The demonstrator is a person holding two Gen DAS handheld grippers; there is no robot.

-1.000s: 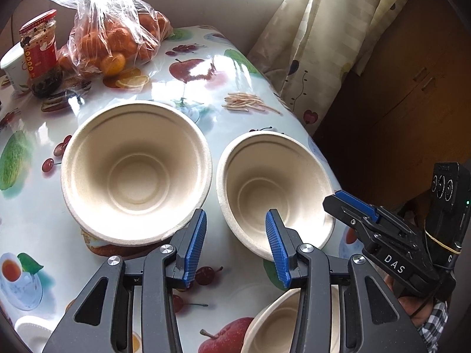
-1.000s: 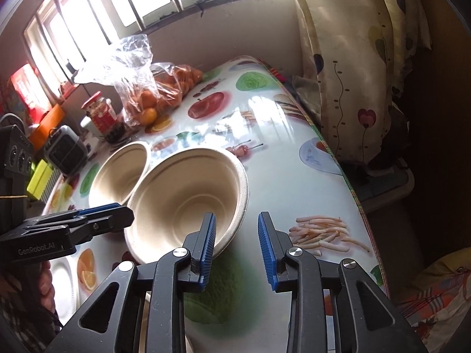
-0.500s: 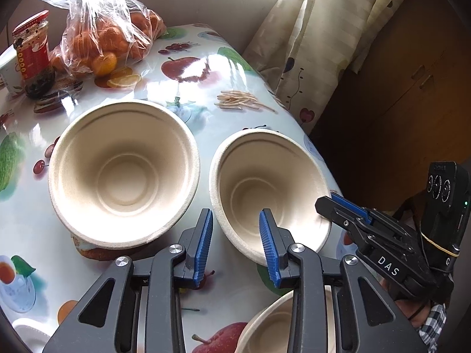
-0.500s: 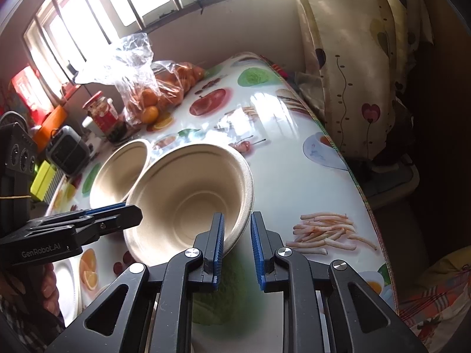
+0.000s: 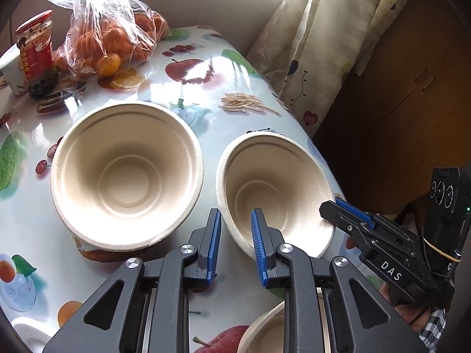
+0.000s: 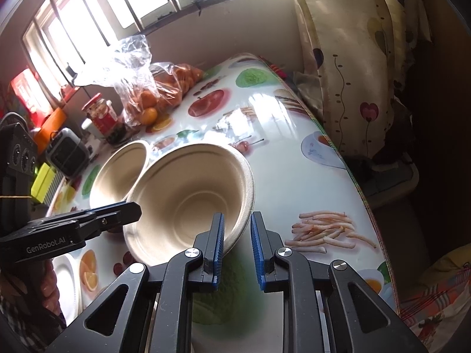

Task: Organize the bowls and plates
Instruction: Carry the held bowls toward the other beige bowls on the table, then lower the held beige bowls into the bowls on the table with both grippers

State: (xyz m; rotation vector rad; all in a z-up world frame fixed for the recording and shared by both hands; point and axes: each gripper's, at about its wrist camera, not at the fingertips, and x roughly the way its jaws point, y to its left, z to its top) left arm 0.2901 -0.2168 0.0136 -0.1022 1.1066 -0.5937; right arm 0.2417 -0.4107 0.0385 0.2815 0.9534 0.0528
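A bench (image 5: 206, 147) with a glossy fruit-print cover sat under a barred window (image 6: 117, 8), curtain (image 6: 353, 58) hanging at its far side. Two pulp bowls stood side by side on it: the larger bowl (image 5: 126, 173) to your left, the smaller bowl (image 5: 273, 188) just beside it, apart. Your left gripper (image 5: 234, 220) had its fingers partly open, straddling the near rim of the smaller bowl, one blue pad inside, one outside, not pinching. Your right gripper (image 6: 237, 223) was partly open too, straddling the same bowl's rim on the other side, no grip visible. A third bowl (image 5: 262, 332) peeked out below the left gripper. Behind, a bag of oranges (image 5: 109, 35) and a red-lidded jar (image 5: 35, 50) stood near the wall.
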